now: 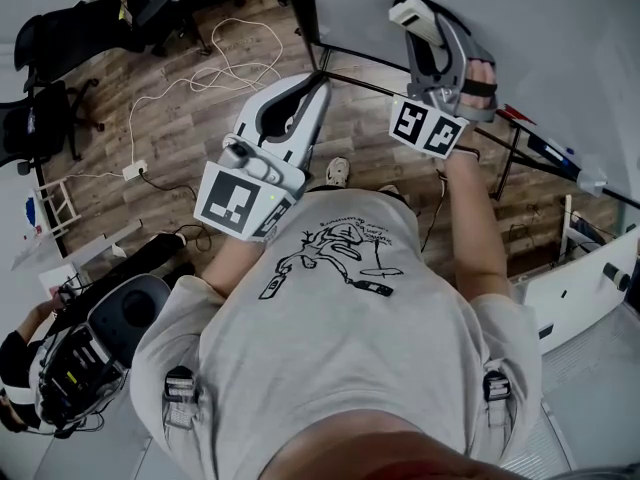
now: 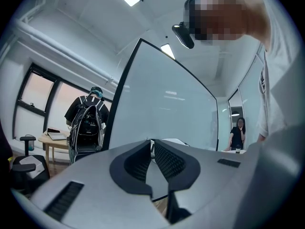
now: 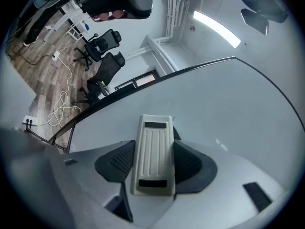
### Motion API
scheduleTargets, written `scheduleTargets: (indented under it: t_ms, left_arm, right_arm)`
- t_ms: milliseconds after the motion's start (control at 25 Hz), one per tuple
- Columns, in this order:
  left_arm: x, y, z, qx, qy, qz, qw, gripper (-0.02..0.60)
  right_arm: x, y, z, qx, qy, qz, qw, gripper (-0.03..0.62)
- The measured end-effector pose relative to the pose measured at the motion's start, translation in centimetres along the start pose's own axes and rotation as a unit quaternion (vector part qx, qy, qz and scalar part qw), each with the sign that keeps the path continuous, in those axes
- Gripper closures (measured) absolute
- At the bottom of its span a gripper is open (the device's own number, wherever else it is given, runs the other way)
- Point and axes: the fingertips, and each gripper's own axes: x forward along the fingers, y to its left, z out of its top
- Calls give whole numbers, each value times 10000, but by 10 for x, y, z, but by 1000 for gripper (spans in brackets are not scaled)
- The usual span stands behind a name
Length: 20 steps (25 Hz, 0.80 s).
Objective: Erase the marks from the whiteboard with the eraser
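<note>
The whiteboard [image 3: 214, 104] stands upright before me, and I see no marks on the part in view. My right gripper [image 3: 153, 163] is clamped on the eraser [image 3: 153, 147] by its long sides, its far end up at the board; contact I cannot tell. I judge flat, even pressure and overlapping strokes best. My left gripper [image 2: 152, 149] hangs apart, jaws nearly together, holding nothing.

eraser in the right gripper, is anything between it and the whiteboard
Nothing visible. The eraser is clamped in the right gripper, and its far end faces bare whiteboard with no object between them.
</note>
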Motion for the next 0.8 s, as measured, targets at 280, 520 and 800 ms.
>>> scheduleTargets:
  t_ms: [280, 520, 800]
  left_arm:
    - [0, 2, -4, -26, 76, 58, 10000, 545]
    - [-7, 4, -5, -5, 123, 131, 9998, 545]
    - [-14, 6, -6, 36, 120, 227, 9997, 545]
  right_arm:
    - [4, 12, -4, -89, -11, 55, 9999, 338]
    - [7, 37, -7, -85, 49, 263, 9996, 337]
    - [18, 87, -19, -216, 172, 685, 9973, 338]
